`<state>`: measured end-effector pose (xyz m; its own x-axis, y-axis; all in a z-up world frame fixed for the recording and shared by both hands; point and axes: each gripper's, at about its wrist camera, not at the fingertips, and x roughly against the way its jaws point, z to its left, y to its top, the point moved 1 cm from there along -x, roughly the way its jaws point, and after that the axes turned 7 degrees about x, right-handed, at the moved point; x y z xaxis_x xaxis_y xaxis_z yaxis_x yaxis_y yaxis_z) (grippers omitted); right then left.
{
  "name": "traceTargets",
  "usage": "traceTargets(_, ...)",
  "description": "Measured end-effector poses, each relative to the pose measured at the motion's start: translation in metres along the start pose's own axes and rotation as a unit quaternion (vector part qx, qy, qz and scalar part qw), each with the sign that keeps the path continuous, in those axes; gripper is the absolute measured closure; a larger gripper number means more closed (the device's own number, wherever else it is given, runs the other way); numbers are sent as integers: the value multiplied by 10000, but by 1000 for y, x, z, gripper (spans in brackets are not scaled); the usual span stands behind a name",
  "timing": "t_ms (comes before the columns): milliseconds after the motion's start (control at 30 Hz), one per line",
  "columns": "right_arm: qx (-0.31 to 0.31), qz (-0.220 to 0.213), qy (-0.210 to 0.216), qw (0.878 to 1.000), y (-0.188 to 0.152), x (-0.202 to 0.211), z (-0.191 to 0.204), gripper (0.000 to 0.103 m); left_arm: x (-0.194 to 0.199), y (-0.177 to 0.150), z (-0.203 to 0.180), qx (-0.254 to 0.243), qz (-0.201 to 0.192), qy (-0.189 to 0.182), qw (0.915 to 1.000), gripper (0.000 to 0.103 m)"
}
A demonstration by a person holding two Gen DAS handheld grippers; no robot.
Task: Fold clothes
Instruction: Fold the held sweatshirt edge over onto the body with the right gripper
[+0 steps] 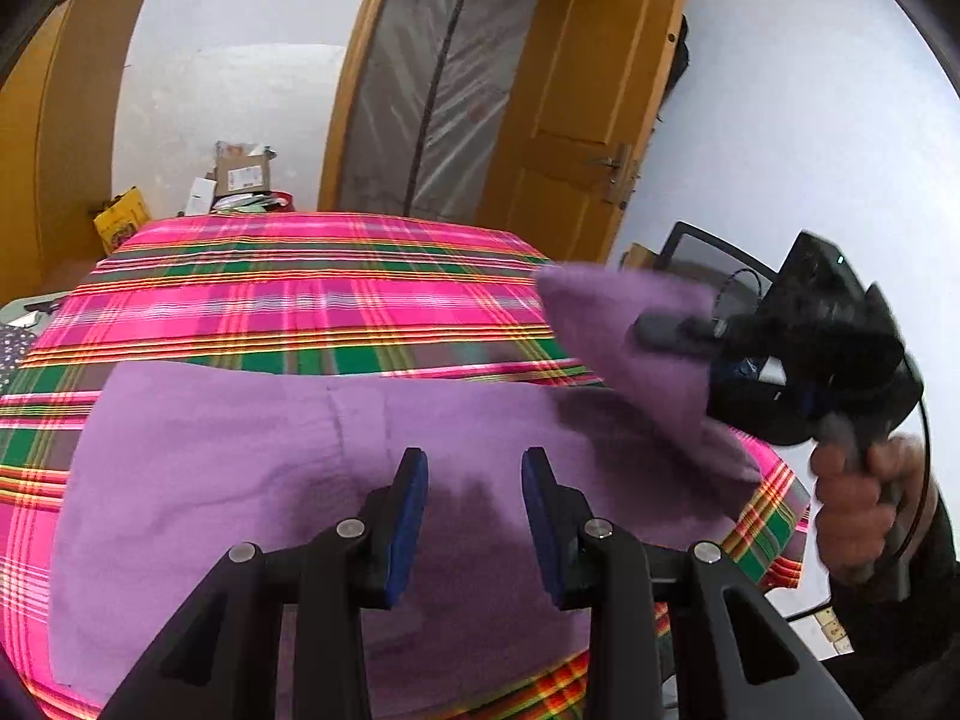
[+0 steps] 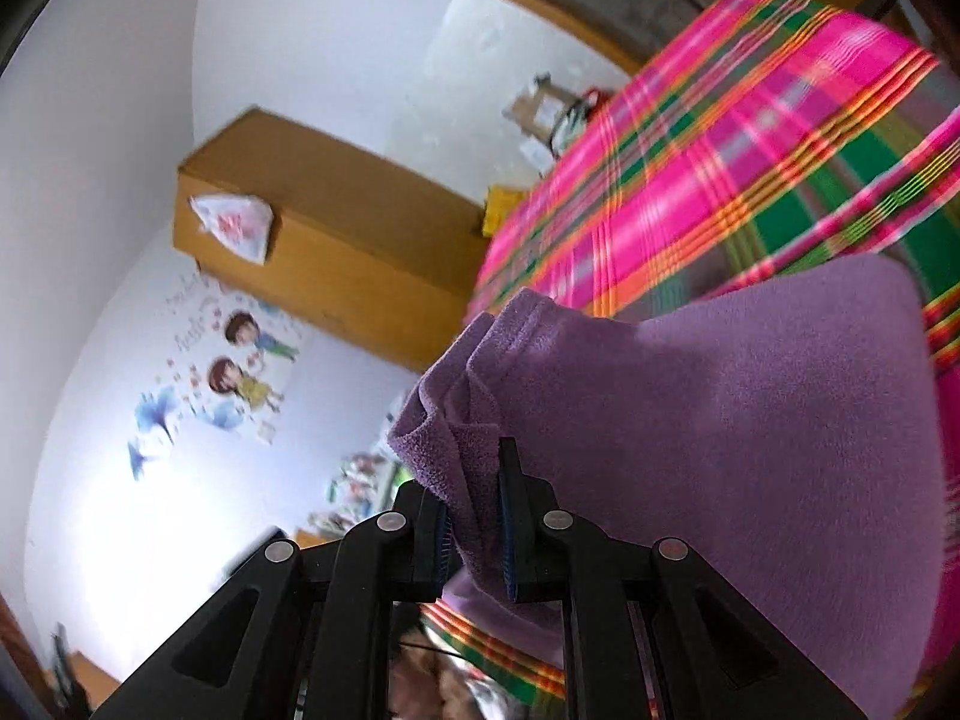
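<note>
Purple fleece cloth (image 1: 252, 480) lies spread on a pink and green plaid bedcover (image 1: 288, 294), its long axis running crosswise under the left gripper (image 1: 474, 480), whose jaws hang wide and empty above it. Bare plaid stretches beyond the cloth's far edge. The right gripper (image 2: 474, 516) pinches a bunched corner, lifted clear of the bed

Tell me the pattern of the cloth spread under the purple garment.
Pink, green and orange plaid bedsheet, clearest in the left wrist view.
</note>
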<state>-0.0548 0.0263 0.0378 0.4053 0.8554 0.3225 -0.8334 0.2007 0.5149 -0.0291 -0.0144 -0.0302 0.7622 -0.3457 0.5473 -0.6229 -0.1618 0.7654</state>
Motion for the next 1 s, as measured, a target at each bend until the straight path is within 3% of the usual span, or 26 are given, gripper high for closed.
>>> traceTargets(233,304,686,-469,9961,-23,-50,-11,90,8,-2,21,204,14,227,9995,70)
traceTargets(433,833,1274,-973,9835,-38,-78,-11,85,9,-2,27,319,-16,285,9991,70)
traceTargets(733,1240,1414,-733,9794,-48,-78,-2,58,1,1,22,232,102,308,9992,70)
traceTargets(1000,1604,1757,-594,9695,-62,-68,1,55,-10,1,15,218,276,121,9993,70)
